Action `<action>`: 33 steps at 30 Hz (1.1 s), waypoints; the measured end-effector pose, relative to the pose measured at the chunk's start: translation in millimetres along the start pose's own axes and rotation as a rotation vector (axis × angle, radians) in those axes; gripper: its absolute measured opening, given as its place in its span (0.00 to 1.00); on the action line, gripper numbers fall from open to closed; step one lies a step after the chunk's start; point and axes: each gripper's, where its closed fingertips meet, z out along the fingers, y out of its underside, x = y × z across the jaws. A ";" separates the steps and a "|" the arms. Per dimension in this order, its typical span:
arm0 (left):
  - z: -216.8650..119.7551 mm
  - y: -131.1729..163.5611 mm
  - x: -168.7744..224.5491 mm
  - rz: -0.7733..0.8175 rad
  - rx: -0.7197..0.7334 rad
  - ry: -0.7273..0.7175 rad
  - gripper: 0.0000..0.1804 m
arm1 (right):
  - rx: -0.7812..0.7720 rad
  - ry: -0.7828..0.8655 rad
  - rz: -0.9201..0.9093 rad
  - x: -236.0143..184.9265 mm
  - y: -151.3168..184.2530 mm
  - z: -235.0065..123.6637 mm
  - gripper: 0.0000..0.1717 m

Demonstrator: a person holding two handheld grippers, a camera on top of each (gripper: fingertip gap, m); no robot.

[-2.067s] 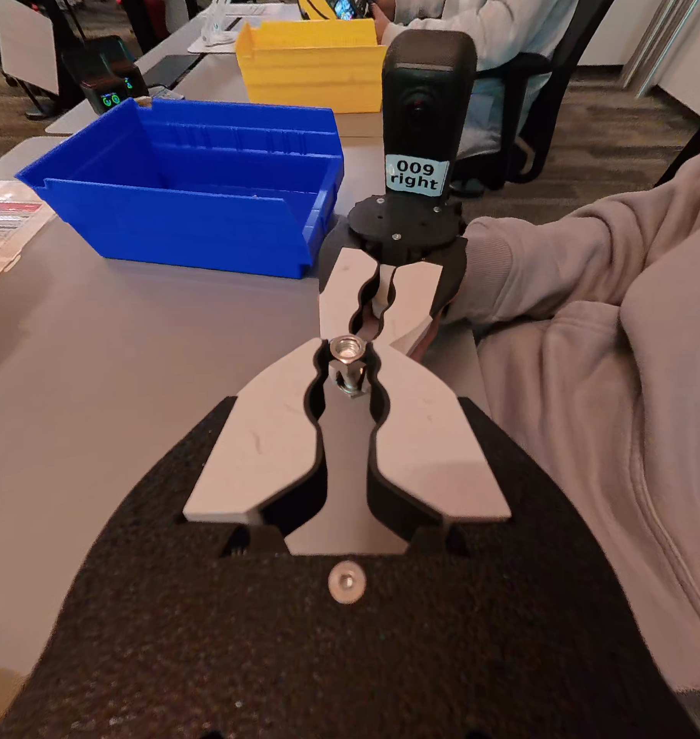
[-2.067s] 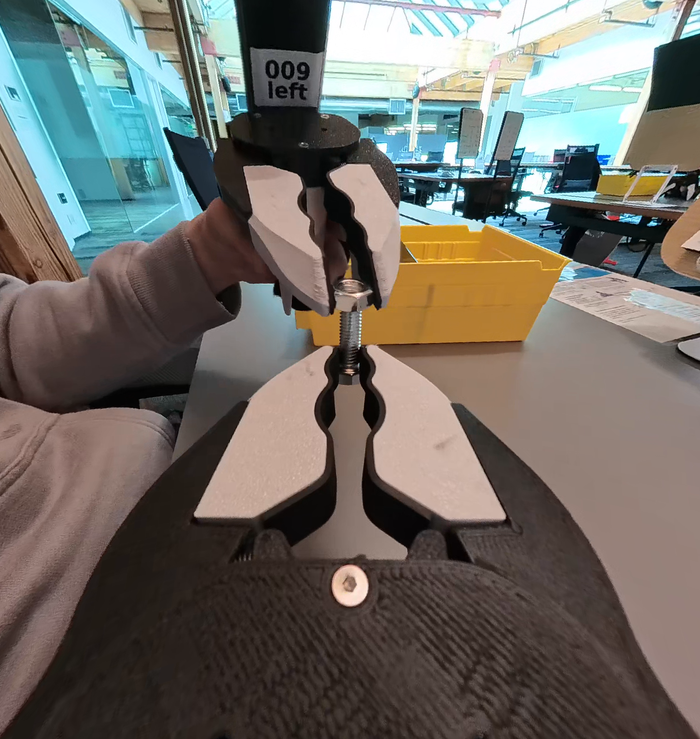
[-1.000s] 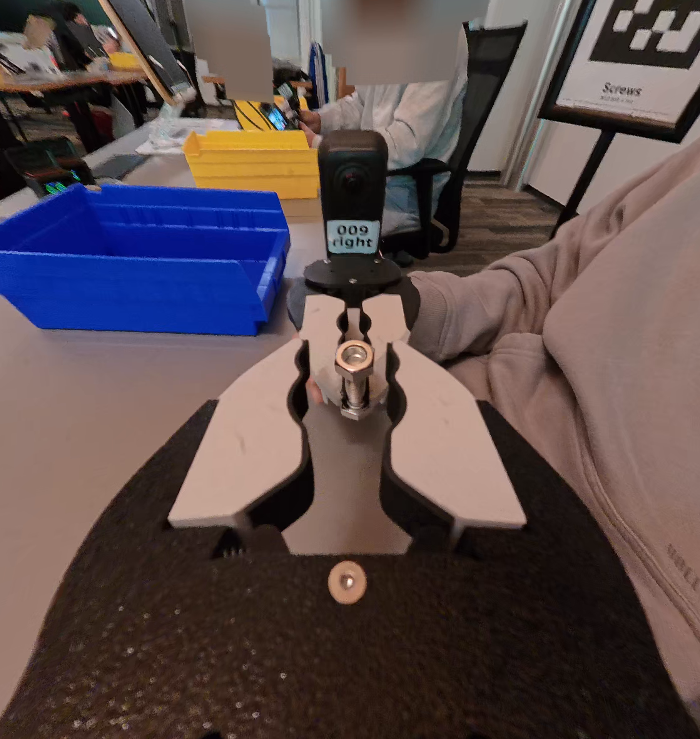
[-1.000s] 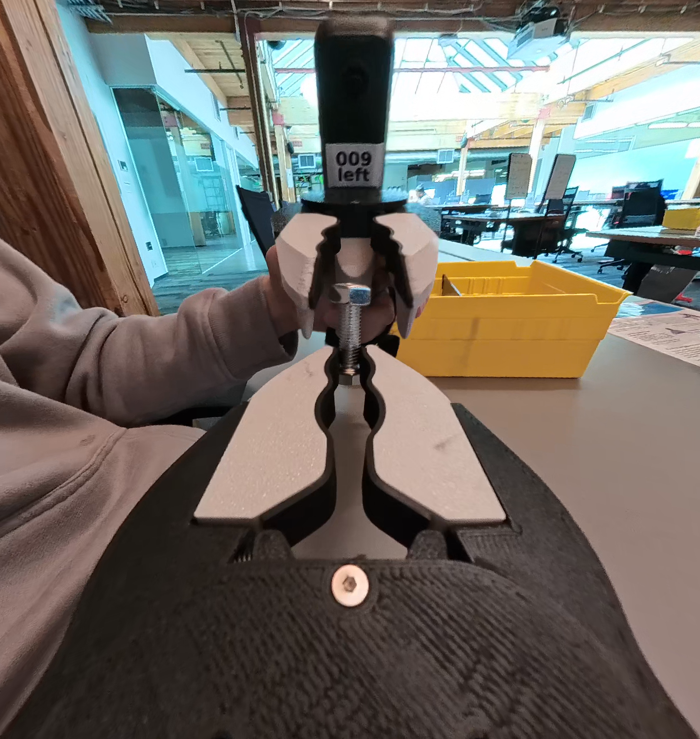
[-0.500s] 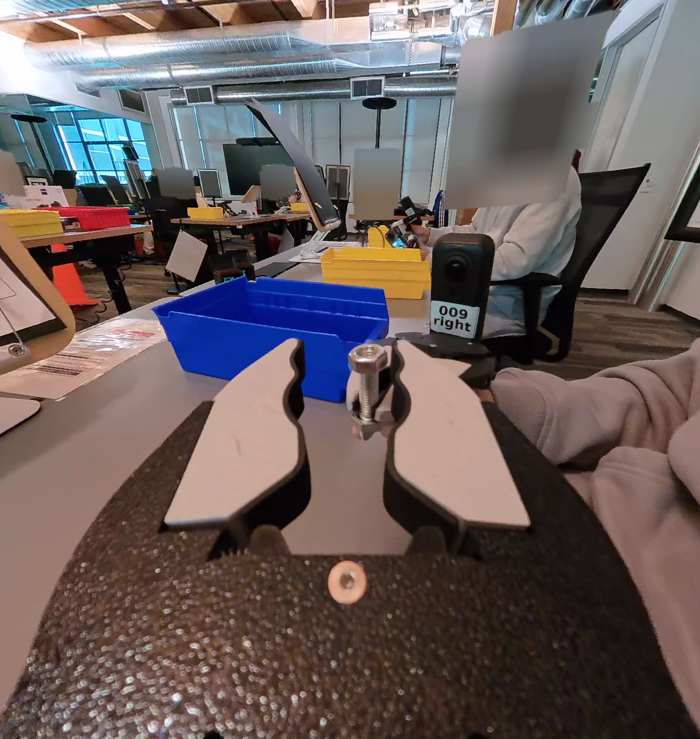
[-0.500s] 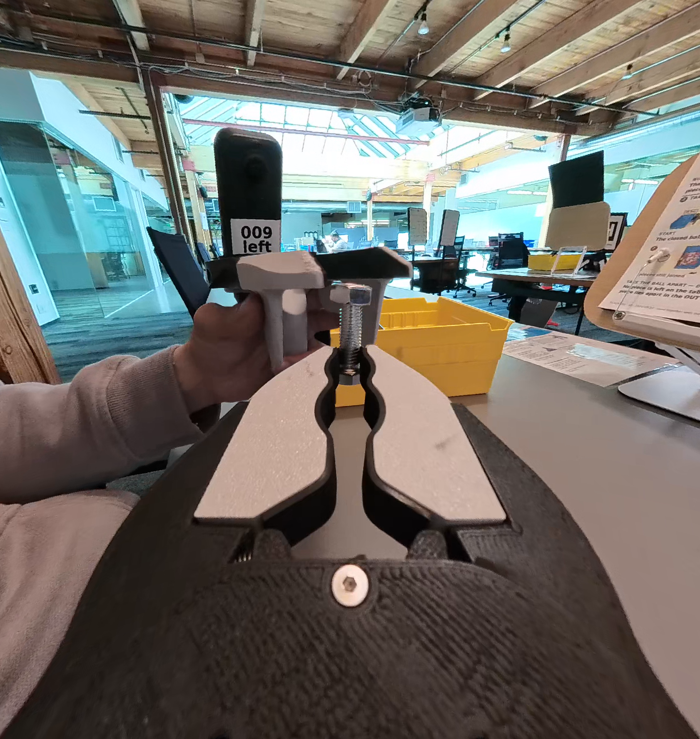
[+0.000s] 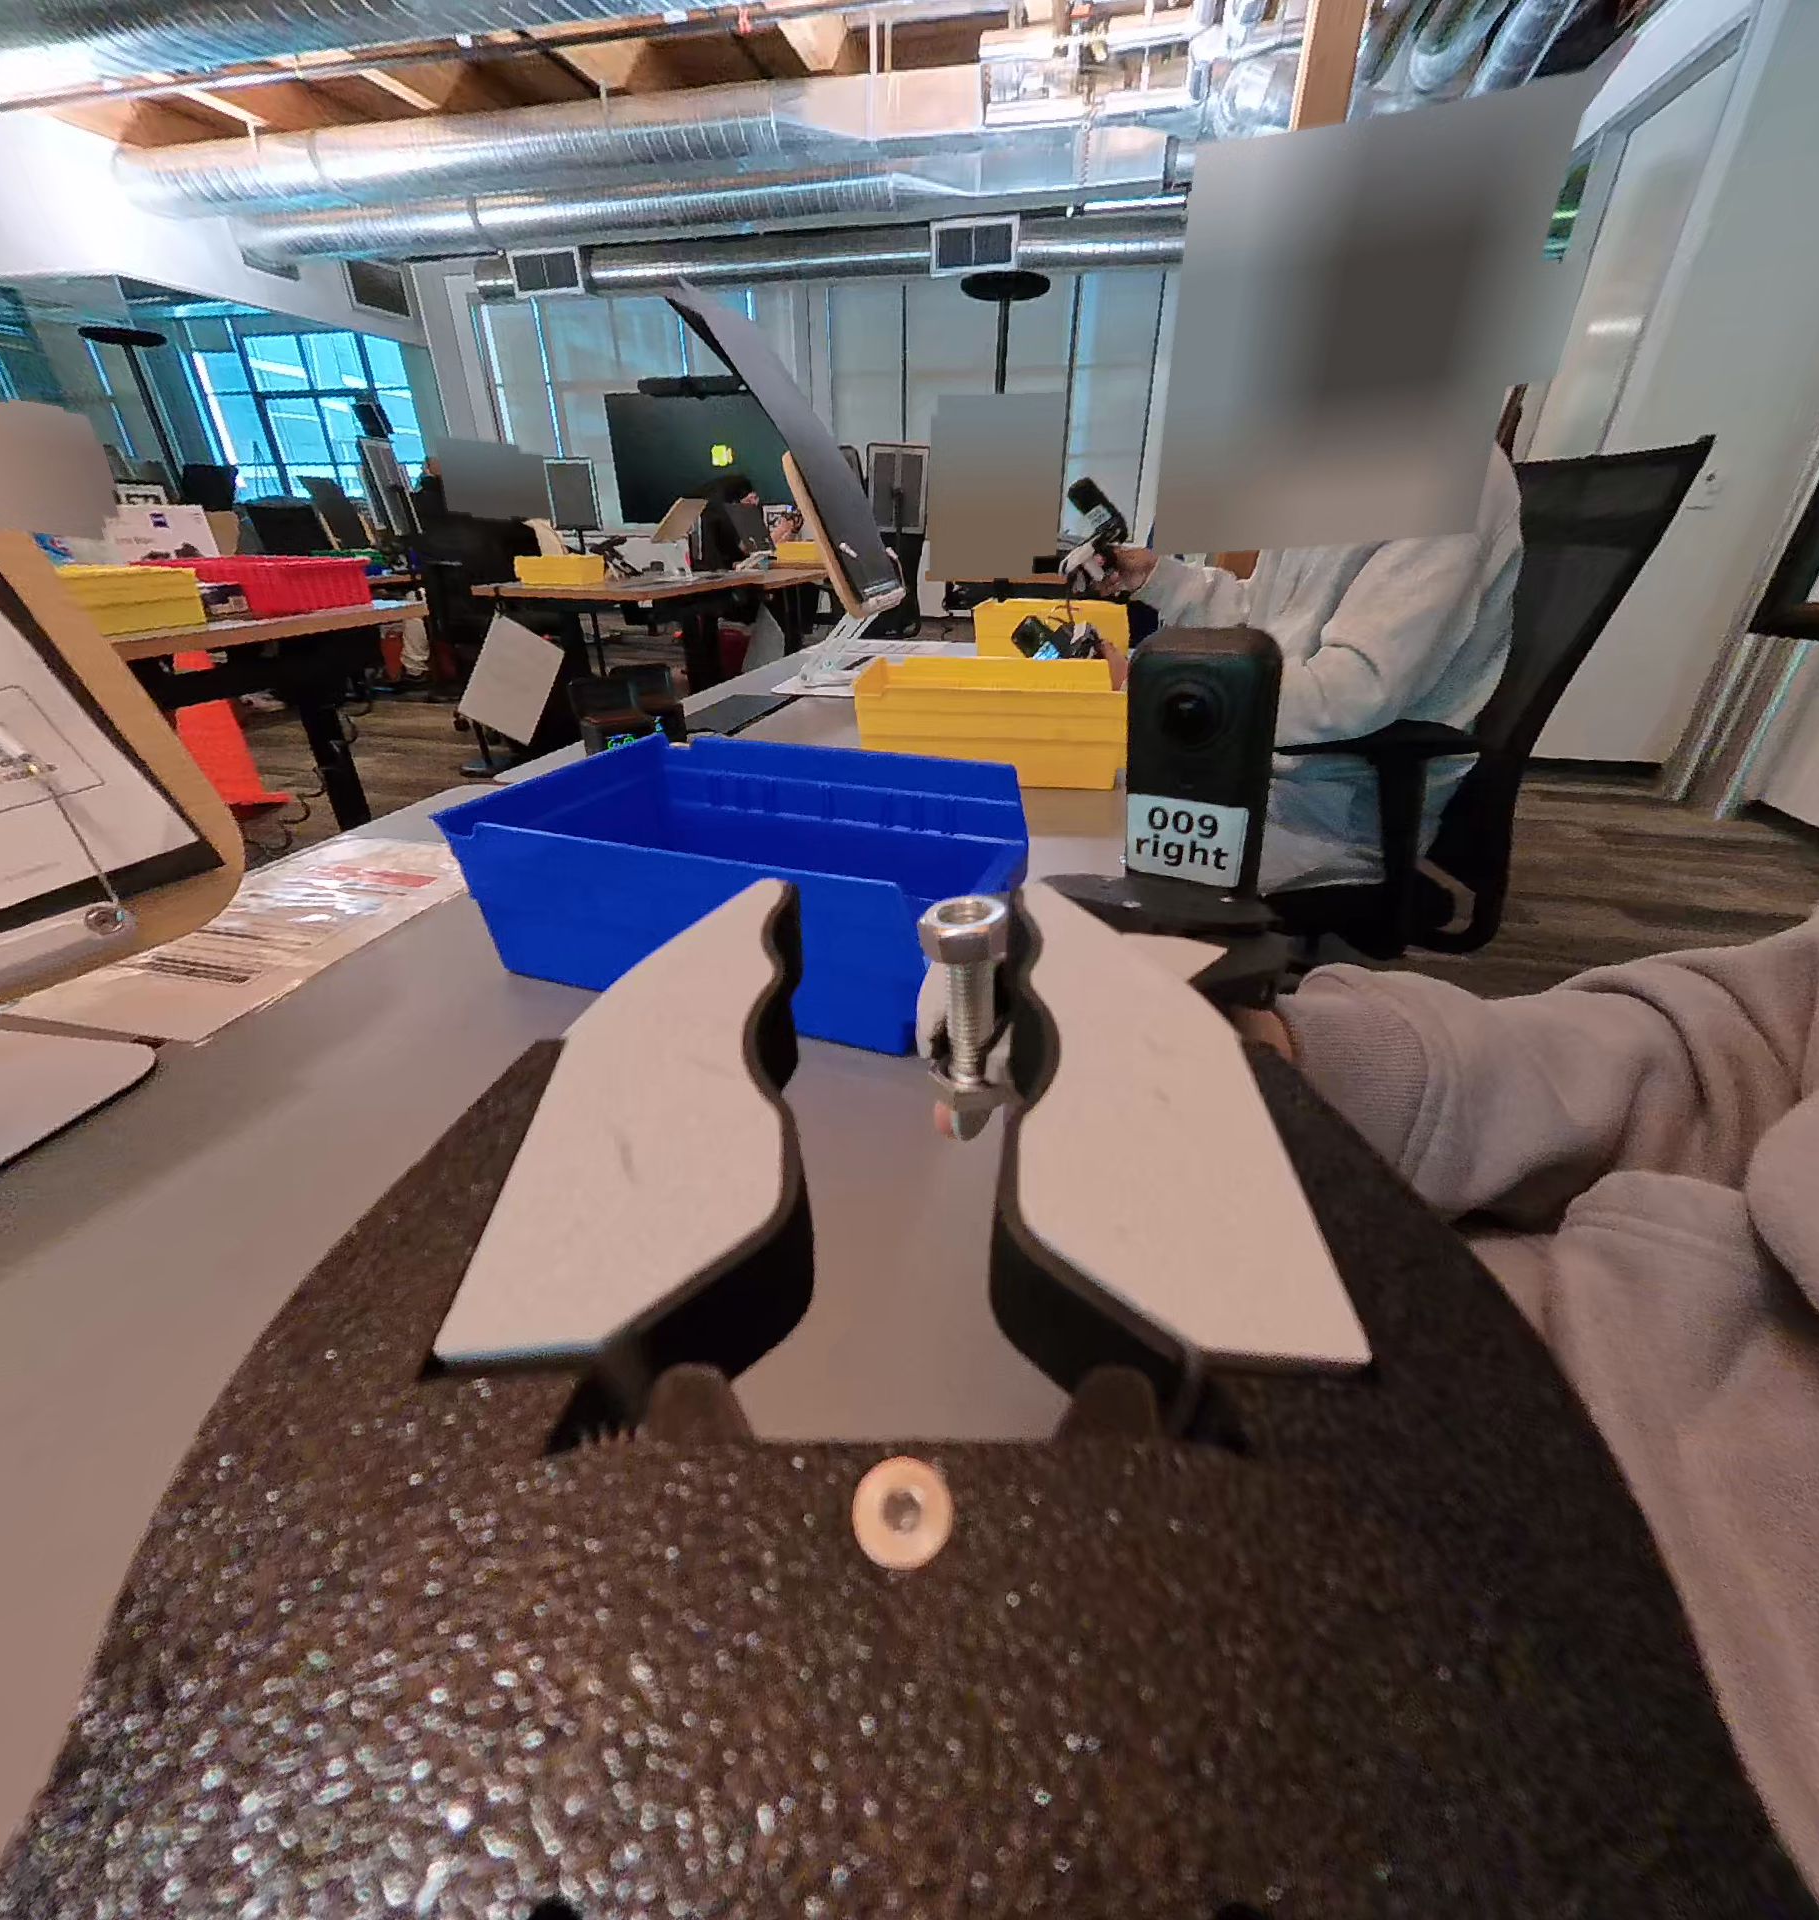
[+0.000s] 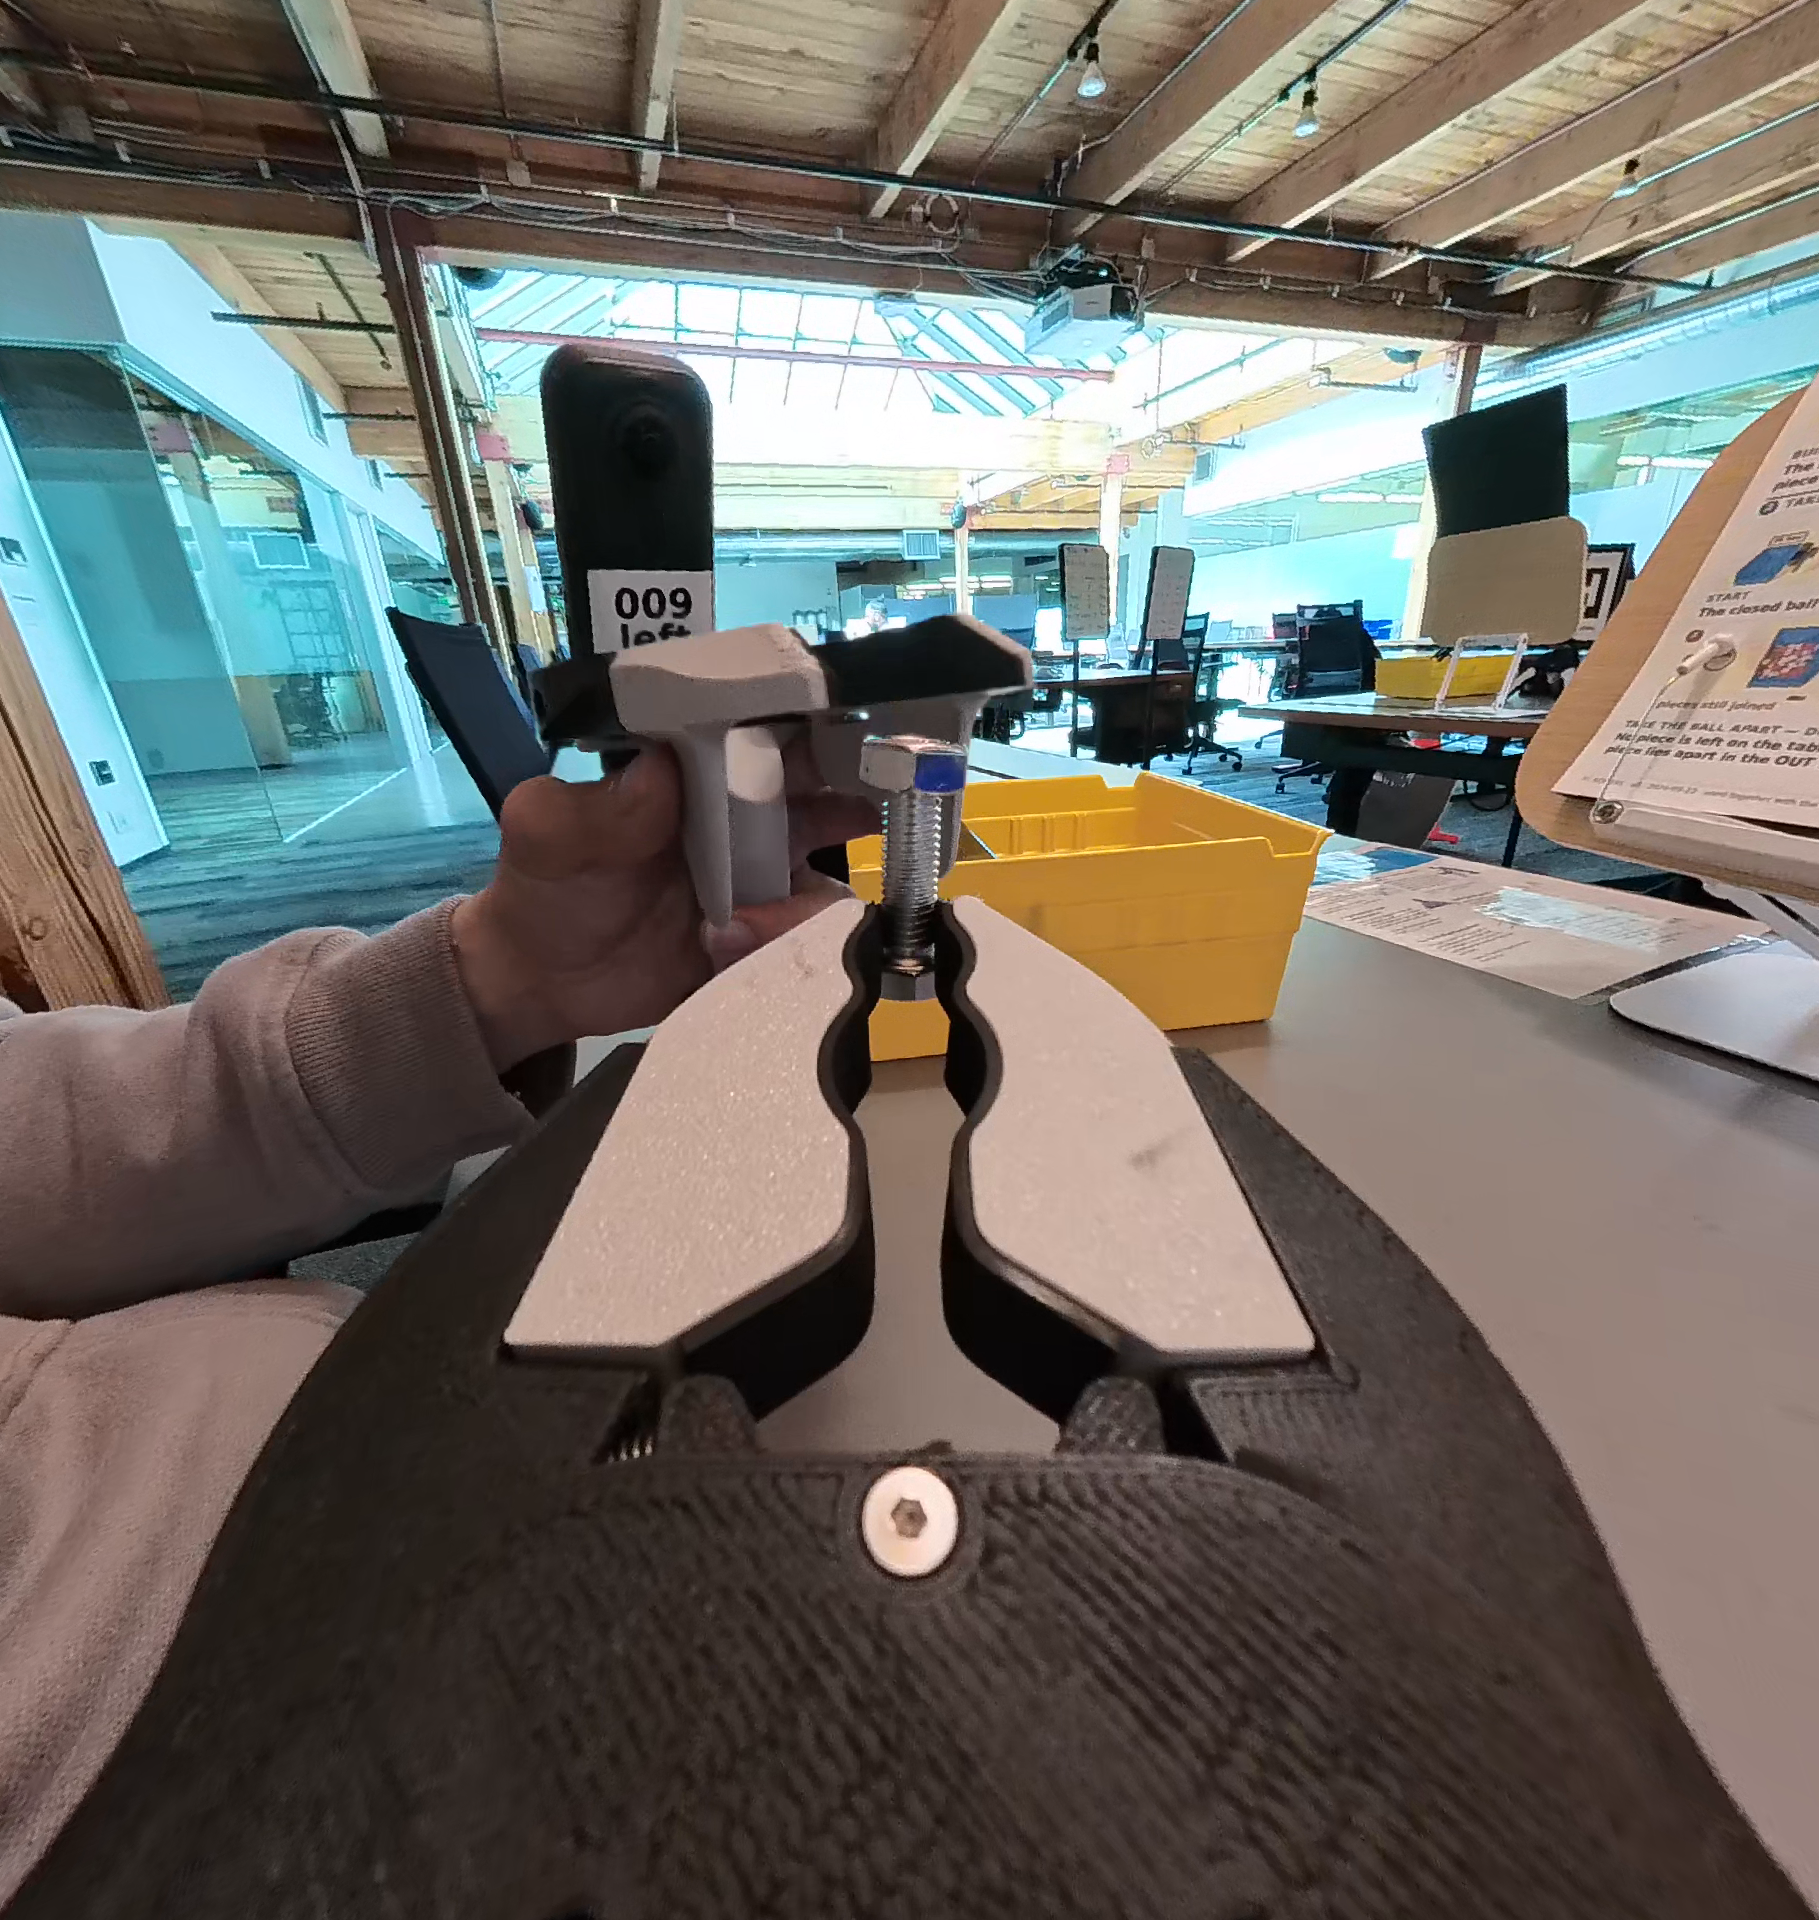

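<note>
Here the right gripper [image 8: 910, 951] pinched the steel bolt [image 8: 910, 868] upright by its lower nut, above the counter [image 8: 1507, 1195]. The left gripper [image 7: 900, 987] had its fingers spread, one apparently beside the upper nut [image 7: 965, 928]. Rigid, light, probably slippery: its flats seemed best to take.

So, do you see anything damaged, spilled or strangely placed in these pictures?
Nothing looks damaged or spilled. The bolt stands upright, its lower end clamped in the right gripper, with a nut at its top. The left gripper is open around the nut. The blue bin and yellow bin sit flat on the table.
</note>
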 end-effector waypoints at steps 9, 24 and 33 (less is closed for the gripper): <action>8.5 11.2 -1.5 0.012 -0.032 -0.023 0.21 | 0.008 0.008 0.006 1.7 -3.0 -2.0 0.05; 16.0 11.2 -5.3 -0.102 0.095 -0.044 0.20 | -0.027 0.052 0.001 7.0 2.7 -0.6 0.05; -8.9 17.1 -26.8 -0.084 0.068 -0.159 0.18 | -0.074 0.119 -0.017 19.6 13.2 -2.8 0.05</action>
